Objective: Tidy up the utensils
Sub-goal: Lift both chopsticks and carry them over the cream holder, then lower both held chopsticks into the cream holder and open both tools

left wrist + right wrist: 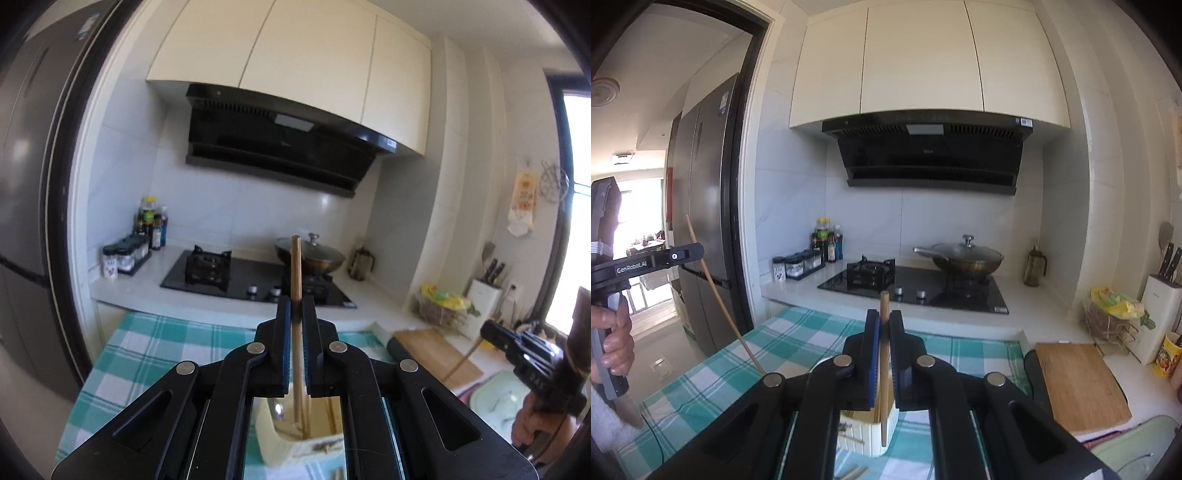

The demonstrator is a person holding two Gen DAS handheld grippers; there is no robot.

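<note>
Over checked cloth [798,343] on surface: left hand-held gripper [296,310] clamped tight on chopstick [296,266], held upright, lower end down in cream holder [291,439]. Right hand-held gripper [884,325] likewise closed on second chopstick [884,306], upright above same holder [875,435]. Upright hold probably to line sticks with holder mouth. Loose utensils beside holder base on cloth. Open room above cloth; stove [916,288] edge just behind, cutting board [1078,384] at right, fridge [701,206] at left.
</note>
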